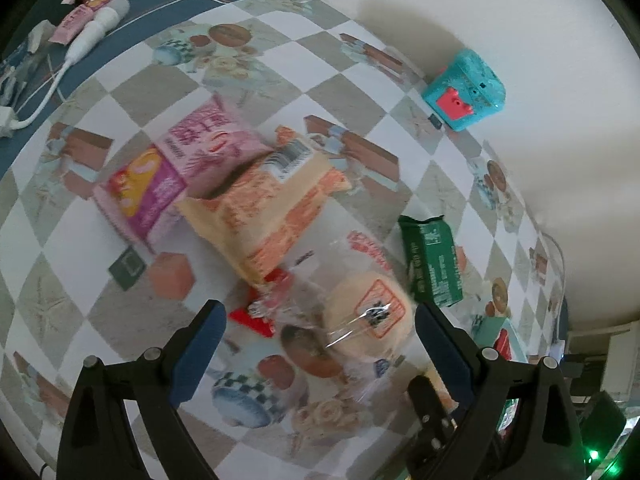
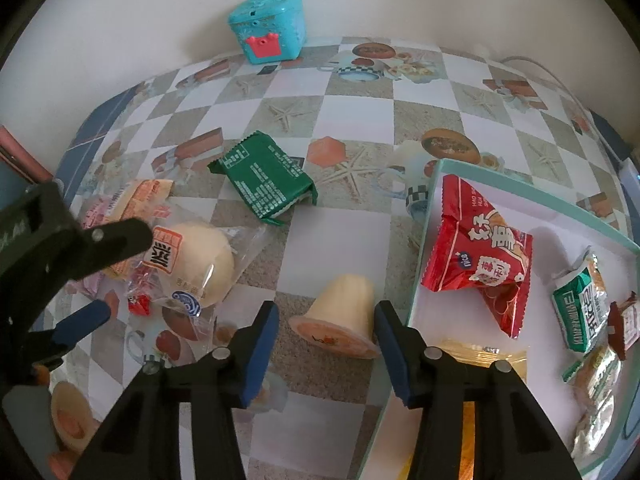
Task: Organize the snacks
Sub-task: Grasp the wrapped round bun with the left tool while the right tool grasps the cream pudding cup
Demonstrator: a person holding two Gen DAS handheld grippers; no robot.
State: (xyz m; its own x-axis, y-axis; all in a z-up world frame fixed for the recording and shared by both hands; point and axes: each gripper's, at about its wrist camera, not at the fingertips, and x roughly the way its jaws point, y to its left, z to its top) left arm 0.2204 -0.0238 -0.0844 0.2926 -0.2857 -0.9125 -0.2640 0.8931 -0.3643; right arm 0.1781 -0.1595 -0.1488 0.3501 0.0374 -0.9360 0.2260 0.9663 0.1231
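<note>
A: Where is the right gripper (image 2: 326, 326)?

B: Low over the checked tablecloth (image 2: 340, 236), with a jelly cup (image 2: 340, 316) lying on its side between its blue pads. The jaws are narrow. The right pad seems to touch the cup's rim; a sliver of gap shows at the left pad, so I can't tell if it is gripped.

A: And the tray?

B: The tray (image 2: 430, 216) sits at three o'clock of the cup, holding a red snack packet (image 2: 480, 264) and a green-white packet (image 2: 580, 304).

A: The left gripper (image 1: 320, 328)?

B: Jaws wide, straddling a wrapped bun (image 1: 370, 320) without touching it. At eleven o'clock of the bun lie an orange packet (image 1: 264, 208) and a pink packet (image 1: 168, 176); a green packet (image 1: 432, 264) lies at one o'clock.
</note>
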